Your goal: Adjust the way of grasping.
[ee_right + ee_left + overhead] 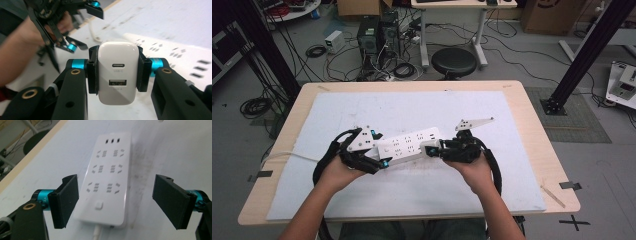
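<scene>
A white power strip [408, 145] lies across the middle of the white mat, its cord leaving at the left end. In the left gripper view the power strip [107, 177] shows several socket sets, USB ports at its far end and a switch near me. My left gripper [116, 201] stands open, its jaws on either side of the strip's switch end. My right gripper [117, 72] is shut on a white USB charger [118, 72] with USB-C and USB-A ports facing the camera. The charger [429, 148] hangs at the strip's right end in the high view.
The white mat [412, 197] covers most of the wooden table [532, 120]. Beyond the table's far edge stand a black stool [454, 62], computer towers [377, 35] and tangled cables on the floor. A black frame post [584, 55] rises at the right.
</scene>
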A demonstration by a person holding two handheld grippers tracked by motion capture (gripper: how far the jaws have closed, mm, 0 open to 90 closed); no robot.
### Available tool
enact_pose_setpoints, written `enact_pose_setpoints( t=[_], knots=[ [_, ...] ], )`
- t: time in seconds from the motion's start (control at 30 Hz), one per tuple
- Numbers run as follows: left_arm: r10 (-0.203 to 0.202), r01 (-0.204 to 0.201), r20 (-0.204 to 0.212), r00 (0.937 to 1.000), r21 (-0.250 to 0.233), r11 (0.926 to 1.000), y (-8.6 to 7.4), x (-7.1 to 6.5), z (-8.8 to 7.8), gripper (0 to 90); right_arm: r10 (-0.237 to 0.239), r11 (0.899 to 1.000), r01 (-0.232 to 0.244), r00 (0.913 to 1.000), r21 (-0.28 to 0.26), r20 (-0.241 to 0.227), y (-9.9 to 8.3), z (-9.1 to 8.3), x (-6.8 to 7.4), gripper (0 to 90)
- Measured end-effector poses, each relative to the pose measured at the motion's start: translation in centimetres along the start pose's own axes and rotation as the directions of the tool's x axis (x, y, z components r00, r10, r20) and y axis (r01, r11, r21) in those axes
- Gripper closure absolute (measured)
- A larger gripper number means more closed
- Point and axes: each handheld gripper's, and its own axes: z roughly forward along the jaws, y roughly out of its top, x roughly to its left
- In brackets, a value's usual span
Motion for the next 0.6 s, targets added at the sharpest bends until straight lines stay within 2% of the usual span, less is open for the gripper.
enact_pose_setpoints(
  t=[0.17, 0.27, 0.4, 0.5, 0.6],
  knots=[
    [-0.009, 0.010, -0.012, 0.9999, 0.089, 0.9960, -0.6, 1.5, -1.4, 21.2, -0.043, 0.999, 0.042, 0.9981, 0.024, 0.044, 0.7, -0.7, -0.1, 63.7],
    [-0.025, 0.026, -0.004, 0.9997, 0.162, 0.9864, -0.8, 2.4, -2.1, 21.3, -0.061, 0.997, 0.058, 0.9957, 0.040, 0.070, 1.1, -1.3, -0.4, 63.7],
    [-0.066, 0.066, -0.007, 0.9978, 0.223, 0.9727, -0.9, 3.6, -2.9, 21.2, -0.084, 0.995, 0.078, 0.9907, 0.057, 0.107, 1.7, -2.1, -0.5, 63.7],
    [-0.084, 0.086, -0.016, 0.9963, 0.238, 0.9674, -0.9, 4.5, -3.4, 21.2, -0.089, 0.995, 0.082, 0.9886, 0.064, 0.121, 1.9, -2.6, -0.7, 63.6],
    [-0.075, 0.078, -0.022, 0.9970, 0.251, 0.9649, -0.8, 5.1, -3.7, 21.2, -0.089, 0.994, 0.079, 0.9864, 0.080, 0.138, 2.2, -2.8, -0.9, 63.6]
  ],
)
